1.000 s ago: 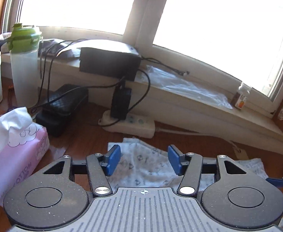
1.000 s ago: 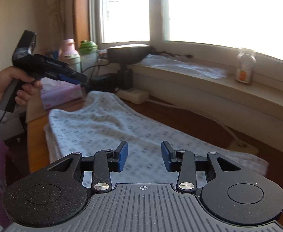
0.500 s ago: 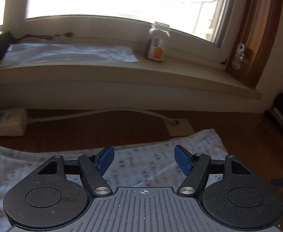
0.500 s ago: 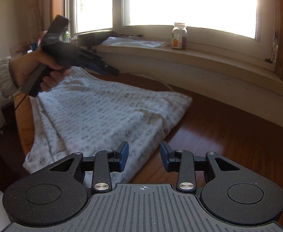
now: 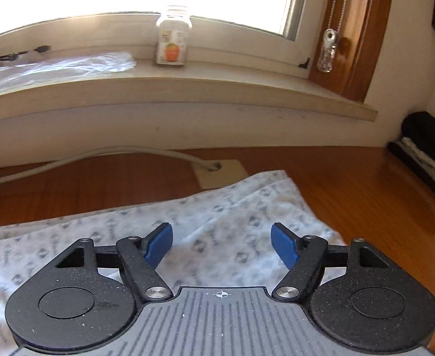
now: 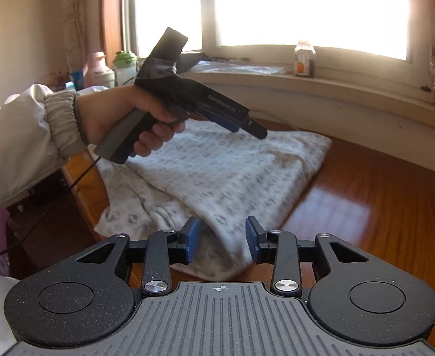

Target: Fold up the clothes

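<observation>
Wooden table [image 6: 365,195]: patterned garment [image 6: 217,175] spread flat; white cable [image 5: 69,160] behind.

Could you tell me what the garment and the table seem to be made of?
Garment: soft thin fabric, probably cotton, matte white with a grey print; it creases and drapes over the edge. Table: wood or veneer, reddish and glossy; grain lines and window glare show.
</observation>
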The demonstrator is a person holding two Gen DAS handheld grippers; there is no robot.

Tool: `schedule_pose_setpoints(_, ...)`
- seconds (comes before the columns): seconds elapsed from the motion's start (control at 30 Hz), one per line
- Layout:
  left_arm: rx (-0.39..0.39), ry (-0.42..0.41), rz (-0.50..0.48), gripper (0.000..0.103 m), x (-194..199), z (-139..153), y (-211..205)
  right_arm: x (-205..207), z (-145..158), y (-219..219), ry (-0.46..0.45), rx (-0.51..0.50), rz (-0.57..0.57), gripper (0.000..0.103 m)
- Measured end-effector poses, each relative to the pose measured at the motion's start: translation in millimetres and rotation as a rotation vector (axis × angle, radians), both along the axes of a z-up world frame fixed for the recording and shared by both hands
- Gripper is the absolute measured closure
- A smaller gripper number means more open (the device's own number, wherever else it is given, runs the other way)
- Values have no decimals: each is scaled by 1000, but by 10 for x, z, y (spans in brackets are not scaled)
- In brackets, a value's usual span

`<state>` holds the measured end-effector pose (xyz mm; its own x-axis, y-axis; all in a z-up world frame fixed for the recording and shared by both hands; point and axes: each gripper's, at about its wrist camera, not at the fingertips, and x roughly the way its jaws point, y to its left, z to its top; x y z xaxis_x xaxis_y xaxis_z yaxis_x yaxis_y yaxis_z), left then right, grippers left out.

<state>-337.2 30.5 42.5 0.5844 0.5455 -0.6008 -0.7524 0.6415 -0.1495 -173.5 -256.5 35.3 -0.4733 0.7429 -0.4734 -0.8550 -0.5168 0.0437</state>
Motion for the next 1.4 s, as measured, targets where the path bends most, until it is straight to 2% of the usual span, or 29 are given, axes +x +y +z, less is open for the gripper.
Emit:
schedule_pose_setpoints(0.17, 23, 3, 46, 27, -310, 55, -253, -260, 2, 71, -84, 75, -12, 62)
schedule_pose_setpoints(0.37, 45, -1, 89, 27, -689, 103, -756, -505, -9, 207, -239, 91, 52, 64)
schedule_pose_setpoints(0.5, 34, -48, 74, 27, -858, 150, -1083, -424, 28, 143, -244, 73, 70, 64)
schedule_pose_setpoints(0.63, 22, -58, 36, 29, -840, 135, -1307, -365, -6, 158, -264, 42, 58, 65)
schedule_pose_setpoints(0.7, 29, -48, 11, 37, -777, 106, -1417, -357, -3, 193, -244, 28, 56, 82)
schedule_pose_setpoints(0.73, 33, -47, 0, 45, -745, 89, -1467, -355, 14, 198, -225, 29, 51, 95)
schedule_pose_setpoints(0.8, 18, -59, -43, 57, -679, 46, -1554, -329, 83, 177, -182, 57, 13, 96)
schedule_pose_setpoints(0.93, -7, -63, -118, 59, -533, -45, -1685, -168, 249, 140, -53, 119, -75, 101)
schedule_pose_setpoints(1.03, -17, -30, -126, 59, -402, -101, -1617, -78, 318, 160, 3, 135, -105, 101)
schedule_pose_setpoints(1.23, -27, -27, -87, 57, -373, -129, -1442, -147, 230, 158, -30, 103, -34, 99)
schedule_pose_setpoints(1.3, -22, -37, -71, 56, -455, -112, -1446, -260, 187, 139, -61, 91, 13, 93)
schedule_pose_setpoints(1.4, -17, -44, -31, 54, -642, -92, -1453, -499, 145, 184, -99, 75, 79, 79)
